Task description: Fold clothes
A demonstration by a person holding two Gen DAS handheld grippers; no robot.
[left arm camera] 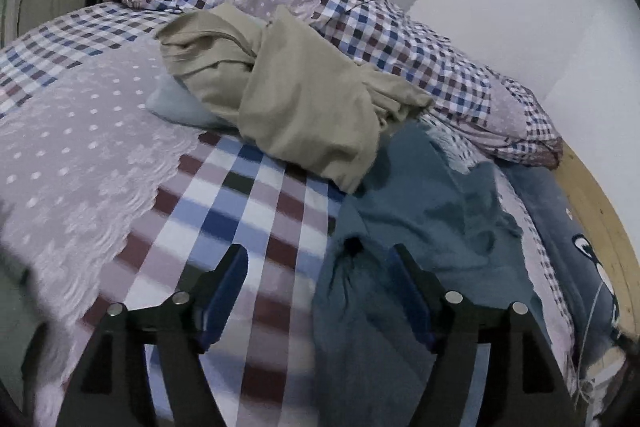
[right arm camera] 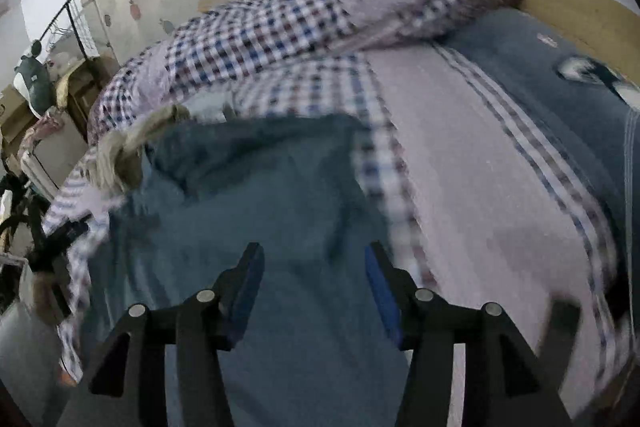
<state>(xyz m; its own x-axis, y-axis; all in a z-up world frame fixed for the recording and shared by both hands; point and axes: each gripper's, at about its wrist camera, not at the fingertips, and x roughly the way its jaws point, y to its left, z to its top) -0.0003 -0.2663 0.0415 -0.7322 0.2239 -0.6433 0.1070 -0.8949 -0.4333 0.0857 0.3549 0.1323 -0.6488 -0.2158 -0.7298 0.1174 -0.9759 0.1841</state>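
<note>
A: Item one, the teal garment (left arm camera: pixel 424 211). Location?

B: Rumpled on the bed (left arm camera: pixel 248 211), toward its right side, spread over the checked bedspread. A dark hole or neckline shows near its closer end; I cannot tell which.

A: Handling?

B: Judged soft, light, limp knit. It should drape and slide rather than hold a crease. Best taken at an edge or corner, one per tool, then drawn flat.

A: Tools?

B: Left gripper (left arm camera: pixel 316 267): jaws wide apart, nothing between them, hanging over the boundary of bedspread and teal cloth. Right gripper (right arm camera: pixel 314 263): likewise spread wide, empty, directly above the same garment (right arm camera: pixel 256 187). Contact with the cloth cannot be told through the blur.

A: Neighbouring stock?

B: Beige garment (left arm camera: pixel 296 107), bunched and twisted, just beyond the teal one, its near edge touching or overlapping it. Under it, a pale blue item (left arm camera: pixel 176 105). Behind, a rolled checked quilt (left arm camera: pixel 400 39); to the right, a dark blue cushion (left arm camera: pixel 560 227) against the wooden bed frame (left arm camera: pixel 600 211).
</note>
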